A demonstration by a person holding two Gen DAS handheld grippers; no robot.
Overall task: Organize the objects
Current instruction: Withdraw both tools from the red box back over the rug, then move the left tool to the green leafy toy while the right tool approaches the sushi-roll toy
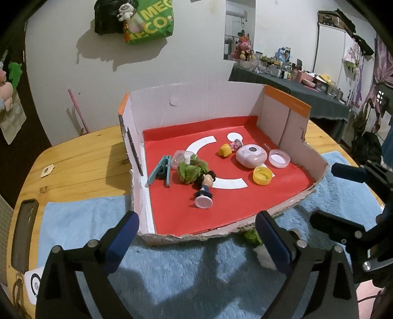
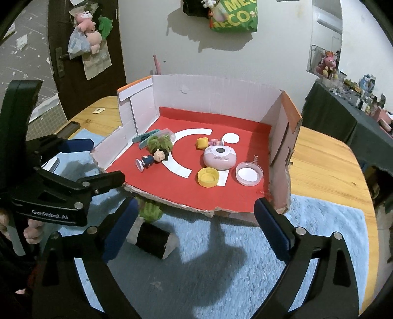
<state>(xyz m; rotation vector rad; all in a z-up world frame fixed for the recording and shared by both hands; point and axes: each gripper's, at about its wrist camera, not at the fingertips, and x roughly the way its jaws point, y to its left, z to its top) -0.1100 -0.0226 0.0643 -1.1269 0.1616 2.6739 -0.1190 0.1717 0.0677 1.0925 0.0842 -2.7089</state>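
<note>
An open cardboard box (image 1: 302,169) (image 2: 280,171) with a red floor stands on a blue fluffy towel (image 2: 221,265). Inside lie a teal clothespin (image 1: 159,171), a green fuzzy ball (image 1: 192,170), a small figurine (image 1: 205,189) (image 2: 152,159), a yellow cap (image 1: 262,175) (image 2: 208,177), a pink round case (image 1: 250,155) (image 2: 219,158), a clear lid (image 2: 249,173) and a yellow toy (image 1: 224,150). Another green fuzzy piece (image 2: 151,211) and a black roll (image 2: 153,241) lie on the towel before the box. My left gripper (image 1: 196,218) (image 2: 95,162) and right gripper (image 2: 196,206) (image 1: 329,196) both stand open and hold nothing, side by side at the box's torn front edge.
The towel lies on a round wooden table (image 2: 326,162). A dark phone (image 1: 24,233) rests at the table's left edge. A cloth-covered side table (image 1: 307,90) crowded with small items stands at the back right. A green bag (image 2: 233,17) hangs on the wall.
</note>
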